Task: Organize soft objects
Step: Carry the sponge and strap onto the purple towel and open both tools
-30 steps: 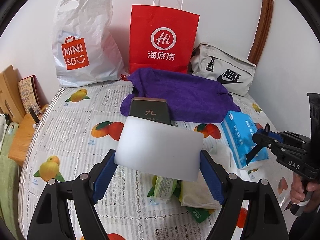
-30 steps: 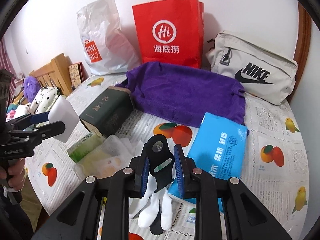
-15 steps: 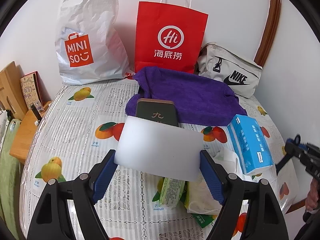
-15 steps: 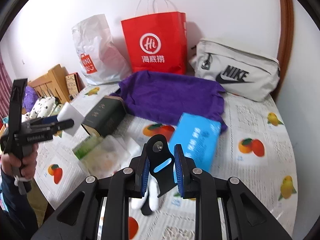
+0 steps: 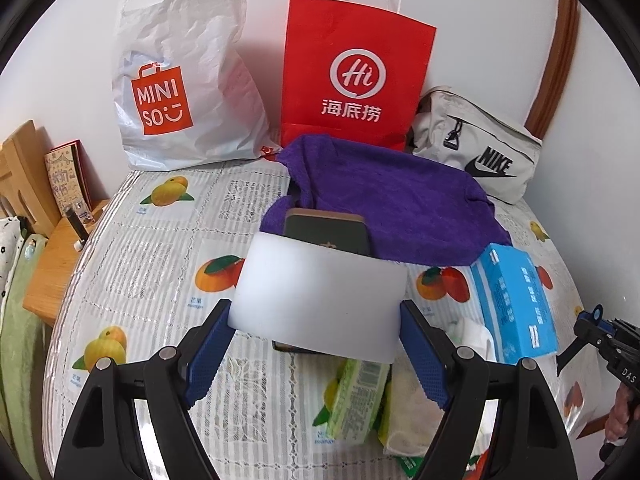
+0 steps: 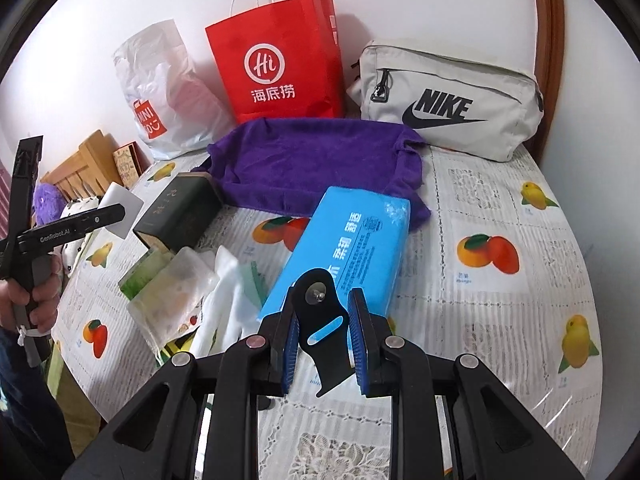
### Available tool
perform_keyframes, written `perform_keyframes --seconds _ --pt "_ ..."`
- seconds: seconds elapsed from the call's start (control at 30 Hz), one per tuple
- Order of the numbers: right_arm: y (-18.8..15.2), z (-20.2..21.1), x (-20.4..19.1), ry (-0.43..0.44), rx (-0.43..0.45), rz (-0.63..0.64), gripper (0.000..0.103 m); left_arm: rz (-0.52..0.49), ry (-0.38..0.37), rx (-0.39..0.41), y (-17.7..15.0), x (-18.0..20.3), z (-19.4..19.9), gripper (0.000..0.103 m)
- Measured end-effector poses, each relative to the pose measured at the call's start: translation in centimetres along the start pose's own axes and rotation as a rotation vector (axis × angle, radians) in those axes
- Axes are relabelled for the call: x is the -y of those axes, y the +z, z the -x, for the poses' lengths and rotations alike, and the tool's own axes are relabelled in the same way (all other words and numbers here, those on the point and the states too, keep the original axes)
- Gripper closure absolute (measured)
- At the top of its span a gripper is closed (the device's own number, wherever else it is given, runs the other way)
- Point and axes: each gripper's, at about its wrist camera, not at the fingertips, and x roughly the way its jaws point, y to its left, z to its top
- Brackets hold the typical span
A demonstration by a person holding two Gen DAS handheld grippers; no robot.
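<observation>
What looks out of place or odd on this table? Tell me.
The purple towel lies rumpled, one corner draped over the dark green box. The blue tissue pack sits askew. Beside it, small packets and a white cloth lie in a loose heap. Nothing looks spilled or damaged.

Each black plastic two-finger gripper, the left gripper (image 5: 316,354) and the right gripper (image 6: 323,348), is built from angular arms with triangular cut-outs, joined by round silver rivets. Ribbed blue rubber pads (image 5: 208,354) are fitted inside the fingers. White lettering reading "GenRobot.AI" is printed along the left gripper's side, and "DAS" is seen on the right one. A dark blue sleeve (image 6: 24,420) is worn.
</observation>
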Motion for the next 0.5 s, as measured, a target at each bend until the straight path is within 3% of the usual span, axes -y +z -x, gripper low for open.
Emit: perform_keyframes --seconds 0.5 --pt "5.1 -1.8 0.1 0.043 0.029 0.021 0.082 -0.005 -0.008 -0.006 3.8 0.7 -1.9 0.023"
